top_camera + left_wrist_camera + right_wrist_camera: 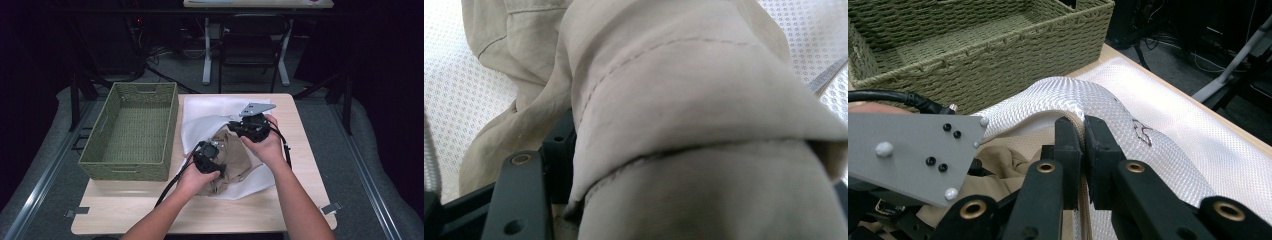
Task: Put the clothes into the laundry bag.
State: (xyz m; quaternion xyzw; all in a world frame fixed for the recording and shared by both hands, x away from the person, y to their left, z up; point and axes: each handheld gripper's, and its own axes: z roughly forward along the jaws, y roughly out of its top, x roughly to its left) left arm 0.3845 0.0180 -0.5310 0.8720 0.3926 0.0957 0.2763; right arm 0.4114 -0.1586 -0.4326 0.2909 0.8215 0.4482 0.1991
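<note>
High view: light wood table [150, 205], green woven basket [131, 131] on its left half, a white mesh cloth [210, 107] spread over the right half with a tan garment [240, 150] bunched on top of it. Both hands come in from the bottom. Left hand [192, 180] holds the left gripper [212, 150] at the near-left edge of the tan garment; right hand [267, 145] holds the right gripper [235, 125] at the garment's far side, grey plate [256, 108] on top.

Right gripper view: jaws pressed nearly together, pinching a raised fold of the white mesh cloth [1083, 102]; the cloth arches up over the jaw tips. Tan garment [1003, 167] lies just under and left of the fold. Basket [978, 55] sits behind, its wall close to the cloth. Small dark mark on the cloth right of the jaws.

Left gripper view: tan garment [684, 110] draped right over the lens area, stitched seam visible, white cloth [459, 95] beneath. One black jaw shows at lower left, the other is covered by fabric, so the jaws probably grip the garment but I cannot tell.
</note>
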